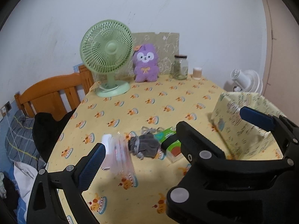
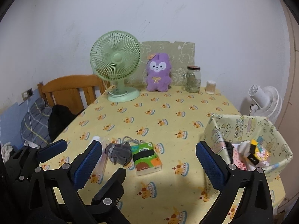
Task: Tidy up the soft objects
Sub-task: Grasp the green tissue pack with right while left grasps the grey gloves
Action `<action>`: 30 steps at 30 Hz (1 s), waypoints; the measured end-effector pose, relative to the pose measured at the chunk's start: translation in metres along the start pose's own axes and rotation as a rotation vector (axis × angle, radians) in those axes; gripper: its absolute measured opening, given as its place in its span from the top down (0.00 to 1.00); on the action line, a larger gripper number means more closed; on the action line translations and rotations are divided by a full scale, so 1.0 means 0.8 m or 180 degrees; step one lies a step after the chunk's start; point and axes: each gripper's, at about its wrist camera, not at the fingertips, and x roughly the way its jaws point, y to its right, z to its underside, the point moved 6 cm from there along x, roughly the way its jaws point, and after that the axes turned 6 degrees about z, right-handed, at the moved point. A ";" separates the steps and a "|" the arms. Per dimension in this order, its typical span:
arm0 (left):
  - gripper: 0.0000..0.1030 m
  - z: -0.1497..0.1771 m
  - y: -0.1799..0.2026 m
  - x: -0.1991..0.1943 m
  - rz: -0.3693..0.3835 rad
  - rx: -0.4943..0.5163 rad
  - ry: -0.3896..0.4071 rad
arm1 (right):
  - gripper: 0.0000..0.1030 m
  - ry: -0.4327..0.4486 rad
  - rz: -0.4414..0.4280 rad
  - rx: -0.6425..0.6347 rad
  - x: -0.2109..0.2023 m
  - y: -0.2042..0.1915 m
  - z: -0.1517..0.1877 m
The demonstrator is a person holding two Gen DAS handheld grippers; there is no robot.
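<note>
Right wrist view shows both grippers, right (image 2: 149, 164) and left (image 2: 56, 153), wide open and holding nothing. Near the table's (image 2: 168, 102) front edge lie a grey sock (image 2: 119, 153) and tissue pack (image 2: 146, 158), touching; the fabric bin (image 2: 243, 128) sits at the right edge.

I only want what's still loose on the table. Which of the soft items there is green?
The green tissue pack, lying flat beside the grey drawstring pouch. The pouch is grey and the clear packet left of it is transparent.

No text legible. The green tissue pack (image 2: 146, 156), ahead between the right claw's fingers, bears white print too blurred to read; markings on the patterned fabric bin (image 2: 243, 128) are equally indistinct.
</note>
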 end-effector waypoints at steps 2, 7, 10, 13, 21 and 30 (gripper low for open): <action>0.03 0.004 -0.005 0.007 -0.0025 -0.0031 -0.0039 | 0.01 -0.0024 -0.0021 -0.0020 0.008 -0.002 0.004; 0.03 0.016 -0.015 0.030 -0.0015 -0.0162 -0.0182 | 0.01 -0.0136 -0.0044 -0.0092 0.034 -0.009 0.014; 0.03 0.022 -0.022 0.043 -0.0038 -0.0214 -0.0258 | 0.01 -0.0181 -0.0043 -0.0107 0.046 -0.012 0.017; 0.03 0.028 -0.028 0.056 -0.0071 -0.0266 -0.0344 | 0.01 -0.0265 -0.0058 -0.0120 0.062 -0.013 0.023; 0.04 0.045 -0.038 0.084 -0.0112 -0.0385 -0.0534 | 0.07 -0.0447 -0.0019 -0.0246 0.099 -0.014 0.038; 0.04 0.061 -0.046 0.108 -0.0217 -0.0447 -0.0742 | 0.07 -0.1033 -0.0128 0.0011 0.155 -0.005 0.075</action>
